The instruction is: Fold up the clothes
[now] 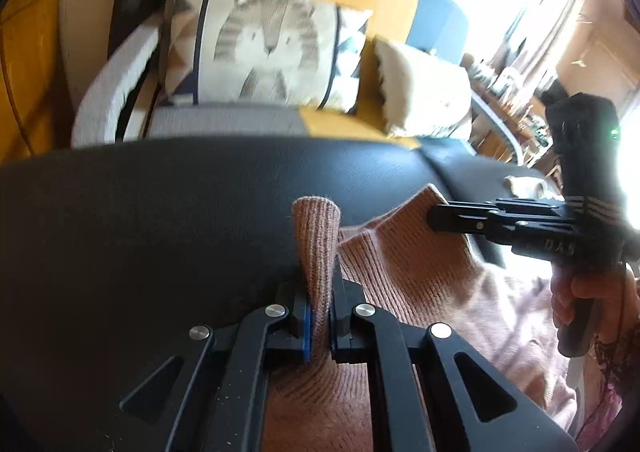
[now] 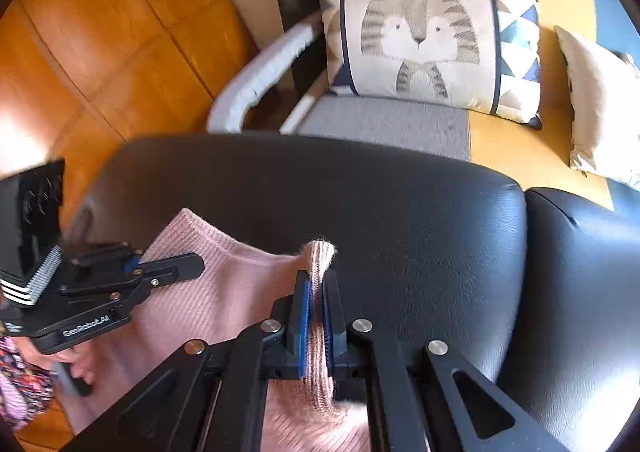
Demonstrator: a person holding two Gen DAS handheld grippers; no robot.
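Note:
A pink ribbed knit sweater (image 1: 404, 264) lies stretched over a black leather seat (image 1: 160, 212). My left gripper (image 1: 319, 316) is shut on a ribbed edge of the sweater, which stands up between its blue pads. My right gripper (image 2: 317, 316) is shut on another ribbed edge of the same sweater (image 2: 224, 284). Each gripper shows in the other's view: the right one (image 1: 436, 218) at the right, the left one (image 2: 196, 264) at the left, both holding the sweater's far edge.
The black leather seat (image 2: 400, 212) has a second cushion (image 2: 580, 272) to the right. Behind it stands a grey and yellow sofa (image 2: 384, 124) with a tiger pillow (image 2: 420, 44) and a cream pillow (image 2: 600, 104). Wooden floor (image 2: 100, 52) lies to the left.

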